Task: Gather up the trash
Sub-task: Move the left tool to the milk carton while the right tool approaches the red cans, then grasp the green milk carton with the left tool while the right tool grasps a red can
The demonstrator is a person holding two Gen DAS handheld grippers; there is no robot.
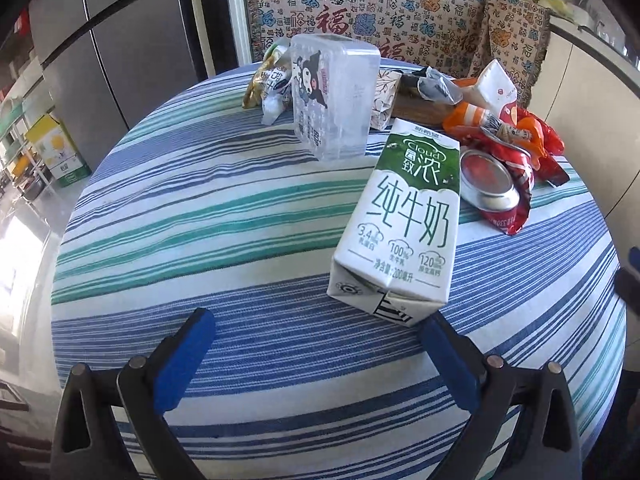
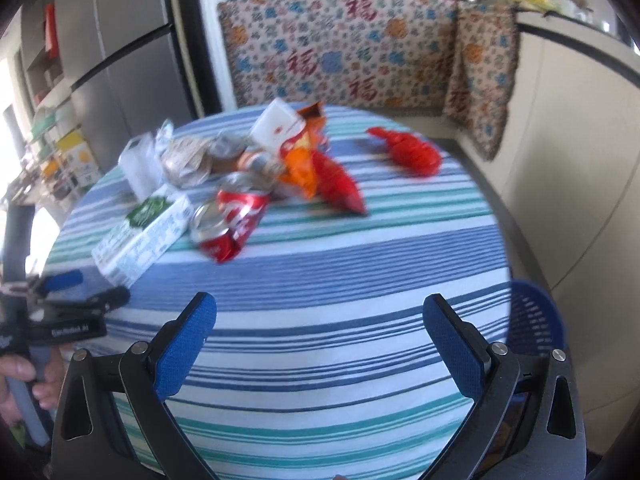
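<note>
Left gripper [image 1: 316, 322]: jaws spread wide, blue pads [image 1: 182, 360] apart, nothing between them, hovering over the striped tablecloth [image 1: 200, 208] of a round table. Its right pad sits just beside the near bottom corner of the milk carton [image 1: 400, 220]; contact cannot be confirmed. Carton lies on its side, green-and-white, label up, bottom end toward the gripper. Right gripper [image 2: 320, 316]: also fully open, empty, pads clear of all items, over bare cloth at the near table edge. In the right wrist view the left gripper [image 2: 76, 292] shows at far left w/ a hand [image 2: 18, 380] on its handle, tips near the milk carton [image 2: 144, 232]. Trash locations: crushed red soda can [image 2: 232, 220] just beside the carton, open end toward the camera; same can [image 1: 496, 188] to the carton's right in left wrist view. Behind it, orange and red snack wrappers [image 2: 320, 176] in a heap w/ a small white box [image 2: 276, 128] on top. Clear plastic container w/ cartoon print [image 1: 332, 96] stands upright behind the carton. Crumpled foil and paper wrappers [image 1: 268, 84] at the far left of the pile. Separate red wrapper [image 2: 412, 150] lies alone, well apart to the right. Blue mesh basket [image 2: 532, 320] sits below the table's right edge. Right wrist view is blurred; fine detail unreadable.
</note>
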